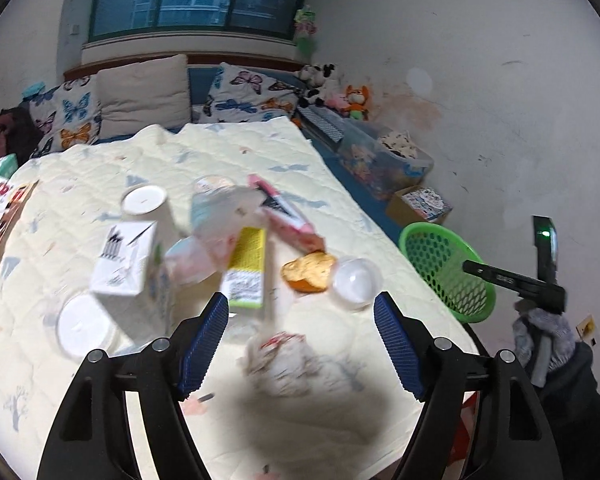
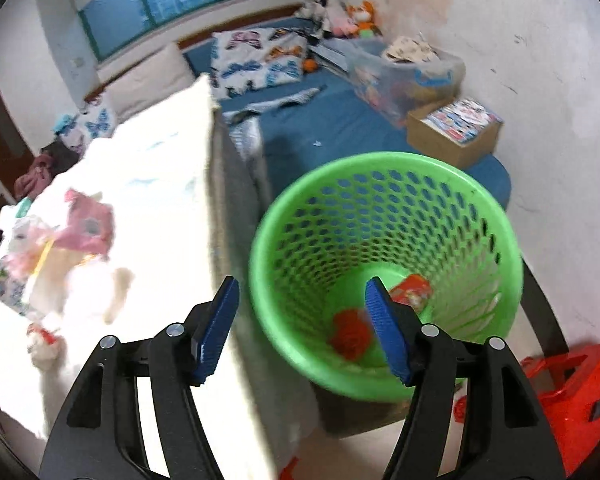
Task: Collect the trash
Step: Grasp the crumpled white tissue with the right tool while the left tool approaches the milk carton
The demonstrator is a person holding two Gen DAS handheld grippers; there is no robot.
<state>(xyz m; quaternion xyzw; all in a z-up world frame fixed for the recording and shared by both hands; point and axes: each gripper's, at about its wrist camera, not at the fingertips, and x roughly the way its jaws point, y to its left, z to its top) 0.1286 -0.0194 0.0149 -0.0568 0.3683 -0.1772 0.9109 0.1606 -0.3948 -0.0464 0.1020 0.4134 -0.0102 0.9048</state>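
Basket (image 2: 384, 208) just off quilt (image 1: 236, 148) edge; fingers (image 2: 388, 332) over rim.

Far ahead of the gripper, butterfly pillows (image 1: 256, 94) and a plain pillow (image 1: 144, 94) lean under a big window (image 1: 198, 0). To the right, soft toys (image 1: 356, 100) sit by the wall, then a clear box (image 1: 384, 156) and a cardboard box (image 1: 420, 202) nearer.

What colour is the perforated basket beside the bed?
Bright green. The basket shows best in the right wrist view.
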